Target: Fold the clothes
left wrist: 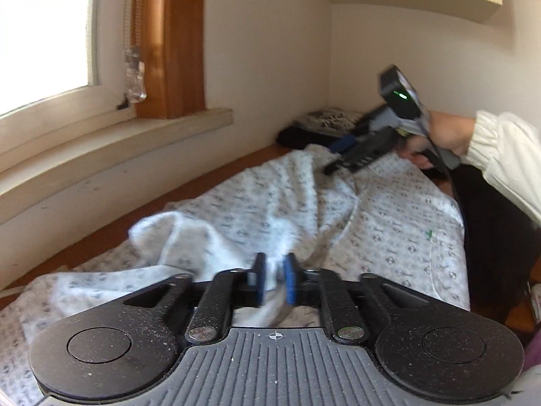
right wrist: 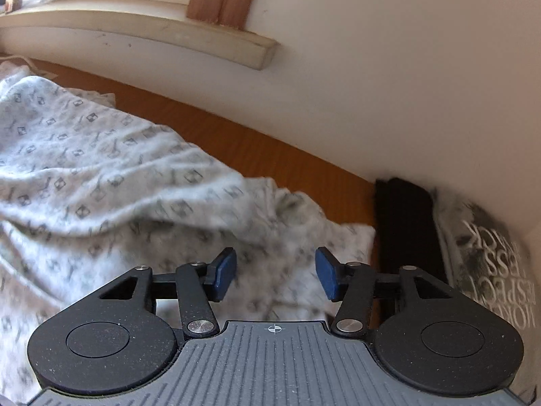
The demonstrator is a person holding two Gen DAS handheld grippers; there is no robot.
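Both wrist views sit low over the patterned garment (left wrist: 389, 209) (their shared ground), facing the windowsill wall (right wrist: 372, 67).

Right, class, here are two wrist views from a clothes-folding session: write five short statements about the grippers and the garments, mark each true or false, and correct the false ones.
1. The left gripper is shut on the white patterned garment. True.
2. The right gripper is clamped on a fold of cloth. False: its jaws stand apart with nothing between them, above the garment.
3. The garment lies on an orange-brown wooden surface. True.
4. A folded black garment and a grey printed garment lie by the wall in the corner. True.
5. The hand holding the right gripper wears a black sleeve. False: the sleeve is white.
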